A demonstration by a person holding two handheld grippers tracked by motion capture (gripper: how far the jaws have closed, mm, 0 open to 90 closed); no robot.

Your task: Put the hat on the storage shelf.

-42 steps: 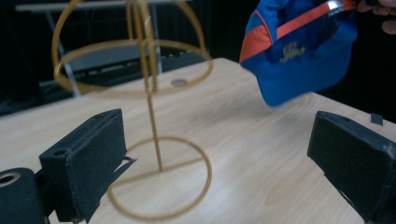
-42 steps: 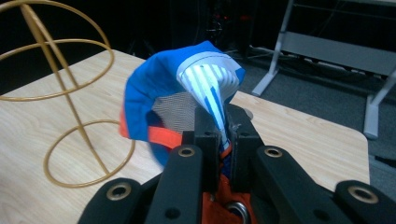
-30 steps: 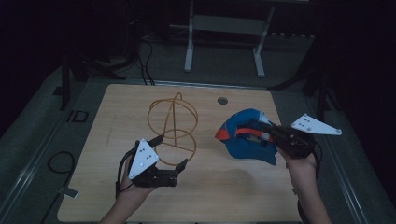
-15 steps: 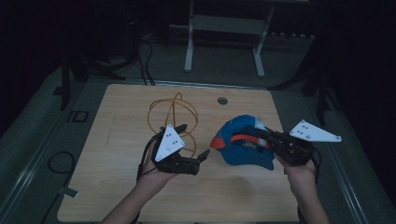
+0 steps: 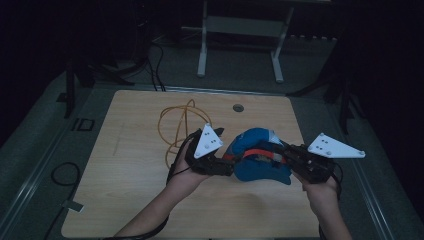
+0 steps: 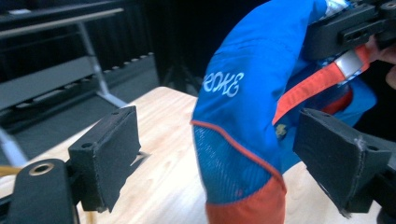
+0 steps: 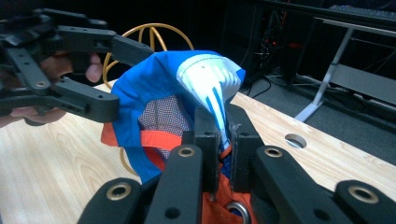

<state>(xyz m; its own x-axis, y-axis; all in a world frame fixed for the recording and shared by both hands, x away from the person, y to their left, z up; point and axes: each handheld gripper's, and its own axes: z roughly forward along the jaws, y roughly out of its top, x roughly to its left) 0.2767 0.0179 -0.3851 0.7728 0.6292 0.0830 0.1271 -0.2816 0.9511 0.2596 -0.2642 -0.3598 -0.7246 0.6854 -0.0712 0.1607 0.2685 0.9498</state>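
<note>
- Right gripper [image 5: 280, 156] clenched on the blue cap [image 5: 257, 157], lifted just off the table [image 5: 125, 165], right of the orange wire frame [image 5: 182, 127].
- Left gripper [image 5: 227, 167] unclenched (jaws just closing somewhat), straddling the cap's brim, pads not pressing.

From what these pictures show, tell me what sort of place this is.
Probably a lab or recording studio: a lone wooden table on grey floor in a darkened room, cables trailing behind it, a metal stand, and what may be electronics racks.
</note>
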